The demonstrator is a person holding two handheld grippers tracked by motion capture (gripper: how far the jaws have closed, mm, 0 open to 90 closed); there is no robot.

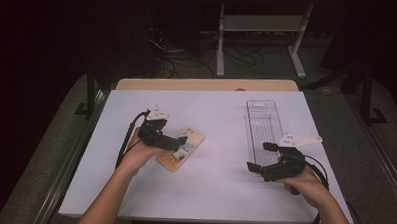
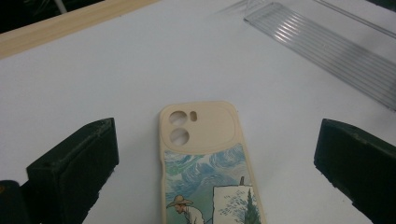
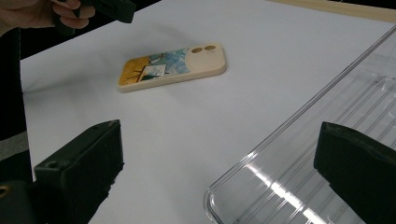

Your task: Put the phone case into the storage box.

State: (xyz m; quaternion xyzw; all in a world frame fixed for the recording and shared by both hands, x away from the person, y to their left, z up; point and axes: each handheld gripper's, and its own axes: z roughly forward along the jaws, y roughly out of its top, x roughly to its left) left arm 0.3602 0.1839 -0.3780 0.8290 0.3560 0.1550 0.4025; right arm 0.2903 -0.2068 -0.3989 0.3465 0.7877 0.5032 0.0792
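L gripper (image 1: 171,141) is hovering over the near end of the phone case (image 1: 183,147), jaws standing wide apart w/ nothing between them but the case below; in the left gripper view the case (image 2: 205,154) is lying flat btwn the two black jaws, not touching either, camera cutouts pointing away from the gripper. The person's left hand (image 1: 137,155) is wrapping the grip from below, cable trailing back along the forearm. The case is resting flat on the white table (image 1: 208,192), left of centre, angled w/ its camera end toward the far right; it's beige w/ a painted scene of blue swirls and a figure in a straw hat. R gripper (image 1: 262,157) is sitting at the near end of the clear plastic tray (image 1: 262,119), jaws also spread wide & gripping nothing; right hand (image 1: 306,186) is holding it from the near right. In the right gripper view the tray's rounded corner (image 3: 243,186) is lying btwn the jaws, w/ the case (image 3: 173,66) well apart farther off. The tray is running lengthwise away from the person on the right half of the table, ribbed floor showing. Beyond the white sheet a wooden table edge (image 1: 207,85) is showing.
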